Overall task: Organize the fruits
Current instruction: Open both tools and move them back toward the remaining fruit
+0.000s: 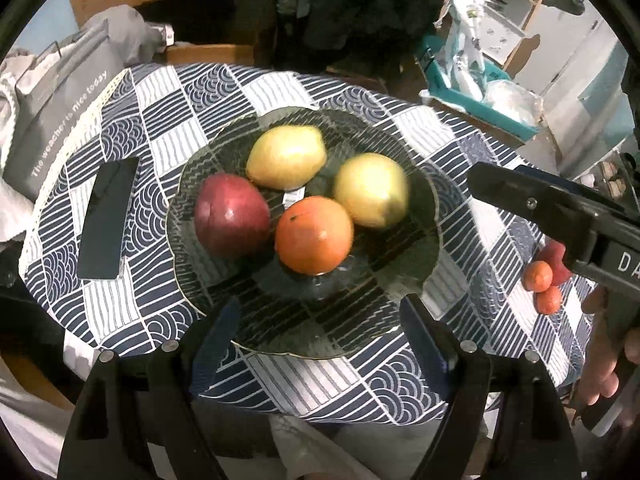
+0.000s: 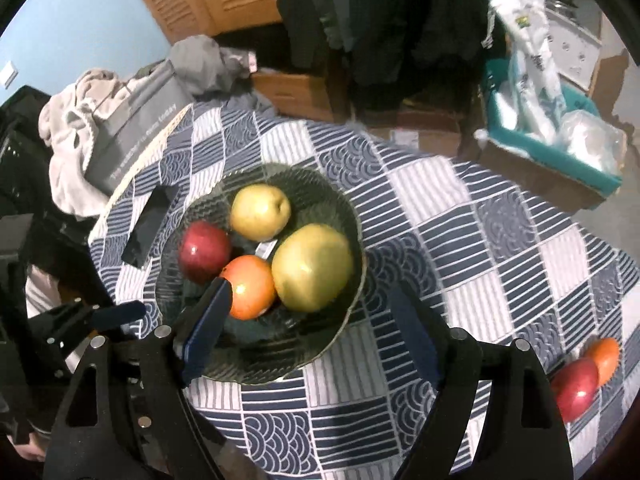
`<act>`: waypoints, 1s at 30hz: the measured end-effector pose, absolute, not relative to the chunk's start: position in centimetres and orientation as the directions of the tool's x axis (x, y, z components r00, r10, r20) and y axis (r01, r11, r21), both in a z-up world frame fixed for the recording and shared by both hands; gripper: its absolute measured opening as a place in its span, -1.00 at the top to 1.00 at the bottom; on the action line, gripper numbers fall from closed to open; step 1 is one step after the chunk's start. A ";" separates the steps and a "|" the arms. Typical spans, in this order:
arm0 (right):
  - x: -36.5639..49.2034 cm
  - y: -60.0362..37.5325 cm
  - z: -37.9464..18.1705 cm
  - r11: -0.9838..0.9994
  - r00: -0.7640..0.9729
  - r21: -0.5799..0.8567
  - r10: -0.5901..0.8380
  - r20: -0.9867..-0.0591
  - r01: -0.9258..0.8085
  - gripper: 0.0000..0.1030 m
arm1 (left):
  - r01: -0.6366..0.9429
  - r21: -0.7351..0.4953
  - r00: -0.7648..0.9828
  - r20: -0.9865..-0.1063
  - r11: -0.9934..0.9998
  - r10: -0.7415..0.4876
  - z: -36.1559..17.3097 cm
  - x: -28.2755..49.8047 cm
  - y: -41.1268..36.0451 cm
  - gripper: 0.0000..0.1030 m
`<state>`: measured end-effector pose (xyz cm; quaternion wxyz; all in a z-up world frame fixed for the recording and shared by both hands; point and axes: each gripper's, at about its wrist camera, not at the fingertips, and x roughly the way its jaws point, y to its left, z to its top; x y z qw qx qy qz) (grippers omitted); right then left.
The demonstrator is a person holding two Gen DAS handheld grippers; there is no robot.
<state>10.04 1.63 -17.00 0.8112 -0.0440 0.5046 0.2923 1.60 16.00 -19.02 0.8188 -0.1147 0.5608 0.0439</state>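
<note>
Left tongs (image 1: 320, 328) wide, right tongs (image 2: 316, 320) wide, empty; phone (image 1: 107, 220) beside fruit plate (image 1: 400, 280).

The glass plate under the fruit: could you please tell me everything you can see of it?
The glass plate is dark, see-through and ribbed, with a wavy rim; the checked tablecloth it rests on shows through. It holds a red apple, an orange and two yellow pears. No tongs touch it.
</note>
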 end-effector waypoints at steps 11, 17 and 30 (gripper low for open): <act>7.8 -2.0 -12.6 0.867 0.481 0.019 0.295 -0.826 -0.499 -0.58 | -0.115 -0.203 0.432 -0.892 0.973 -0.135 -15.4 1.7 12.7 -0.62; 7.0 -6.0 -11.1 0.900 0.502 0.026 0.267 -0.822 -0.436 -0.58 | -0.054 -0.230 0.460 -0.869 0.972 -0.180 -13.4 1.9 10.2 -0.64; 5.4 -14.4 -9.8 0.950 0.518 0.055 0.215 -0.828 -0.306 -0.58 | 0.034 -0.202 0.472 -0.860 0.979 -0.194 -11.7 2.2 5.1 -0.66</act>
